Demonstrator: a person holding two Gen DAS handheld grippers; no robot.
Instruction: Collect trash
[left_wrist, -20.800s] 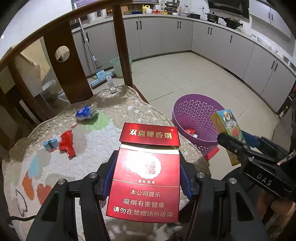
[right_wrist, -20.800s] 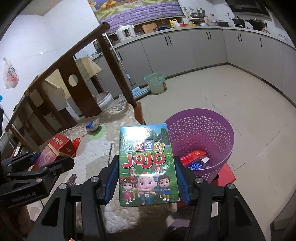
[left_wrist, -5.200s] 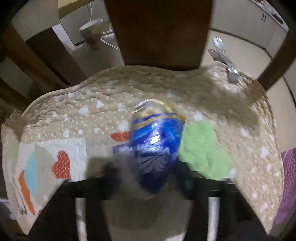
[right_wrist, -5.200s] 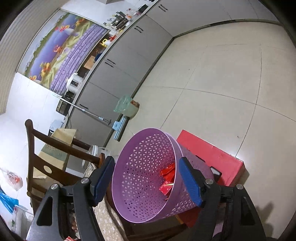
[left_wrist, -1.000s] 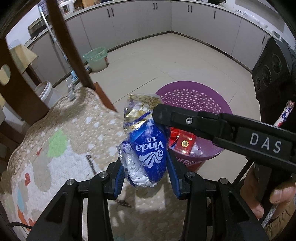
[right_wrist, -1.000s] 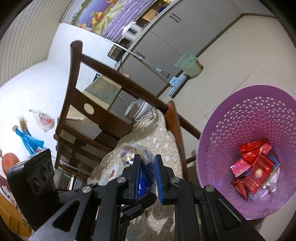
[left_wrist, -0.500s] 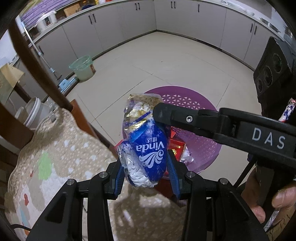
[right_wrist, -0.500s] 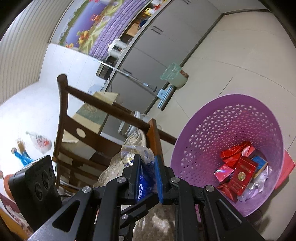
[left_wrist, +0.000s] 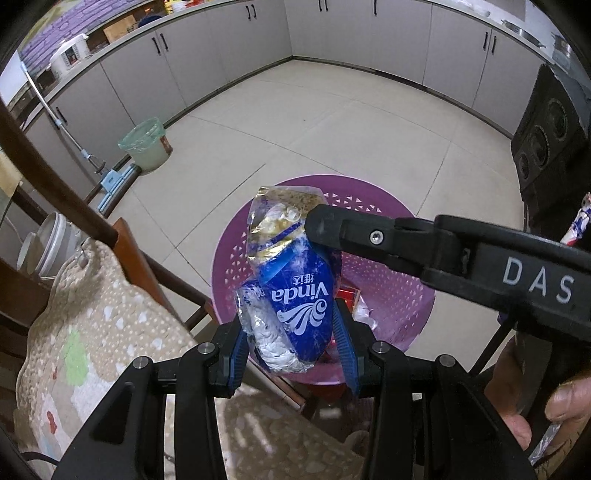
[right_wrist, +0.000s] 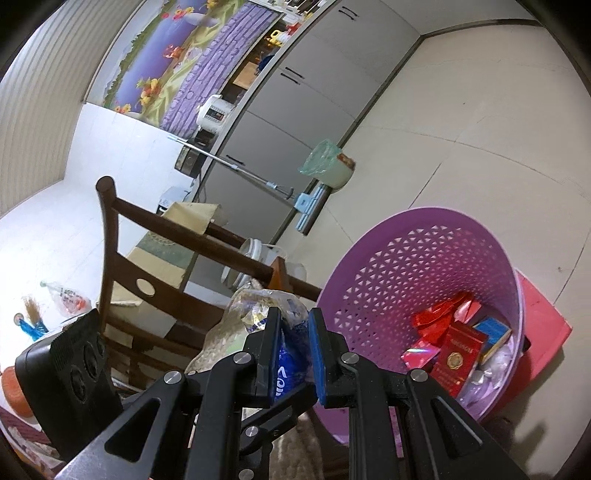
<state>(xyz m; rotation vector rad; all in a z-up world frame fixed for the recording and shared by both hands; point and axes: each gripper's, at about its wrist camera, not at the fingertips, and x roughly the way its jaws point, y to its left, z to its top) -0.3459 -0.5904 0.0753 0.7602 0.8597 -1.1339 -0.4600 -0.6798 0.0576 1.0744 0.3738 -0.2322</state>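
A crumpled blue Vinda tissue wrapper (left_wrist: 295, 284) is held by both grippers above the purple basket (left_wrist: 395, 302). My left gripper (left_wrist: 291, 347) is shut on its lower part. My right gripper (right_wrist: 293, 350) is shut on its upper part, and its black arm crosses the left wrist view (left_wrist: 443, 243) from the right. The wrapper also shows in the right wrist view (right_wrist: 284, 354) between the blue pads. The basket (right_wrist: 424, 258) holds red and blue packets (right_wrist: 458, 350).
A chair with a beige patterned cushion (left_wrist: 92, 332) stands at left, its dark wooden back (right_wrist: 155, 251) close by. A red stool (right_wrist: 543, 317) sits under the basket. A green bin (left_wrist: 146, 147) and a mop (left_wrist: 74, 147) stand by the grey cabinets.
Both grippers have carried the wrapper from over the chair cushion to right over the basket. Both stay shut on it.
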